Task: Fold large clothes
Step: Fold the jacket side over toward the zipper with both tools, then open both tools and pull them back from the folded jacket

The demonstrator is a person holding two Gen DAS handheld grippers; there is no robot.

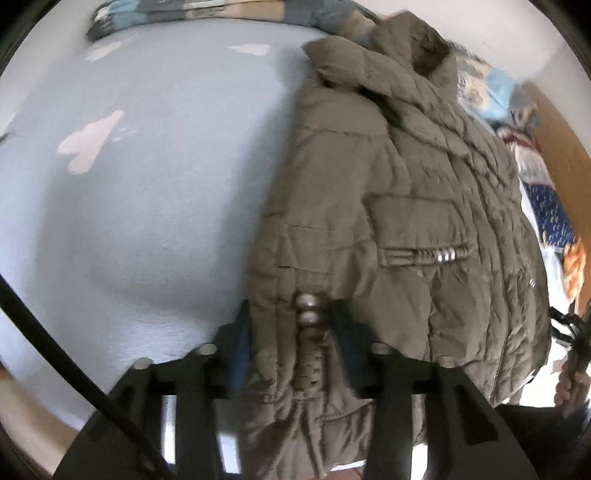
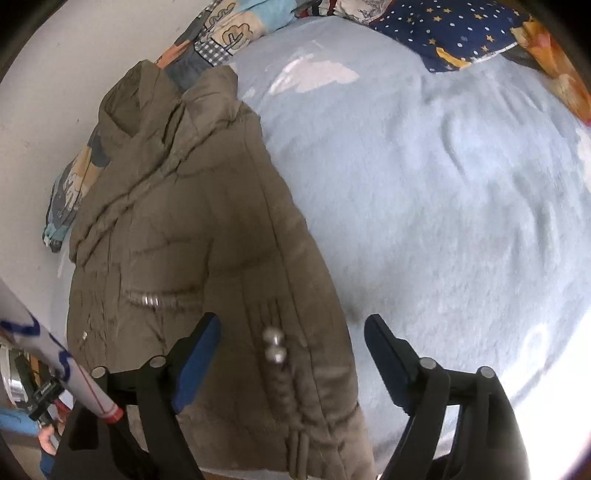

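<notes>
On my left, a light blue bed cover (image 1: 147,206) with pale cloud shapes lies bare beside the jacket. My left tongs (image 1: 291,332) point down at the near hem of the brown padded jacket (image 1: 406,206), and their blue-padded fingers (image 1: 236,343) sit on either side of a bunched fold at the sleeve cuff, where two metal snaps (image 1: 308,308) show. The fingers are drawn in close against that fold, clamped on the jacket. The jacket lies flat on the bed, collar away from me, a zipped chest pocket (image 1: 424,254) facing up. Beyond the collar, a patchwork blanket (image 1: 184,11) lies against the white wall.

Further right, my right tongs (image 2: 291,354) stand wide apart over the jacket's right edge. One blue pad (image 2: 199,354) rests above the brown fabric; the other is over the bed cover just beside it. Nothing is gripped between them. A star-print pillow (image 2: 450,29) lies at the far right corner of the bed.
</notes>
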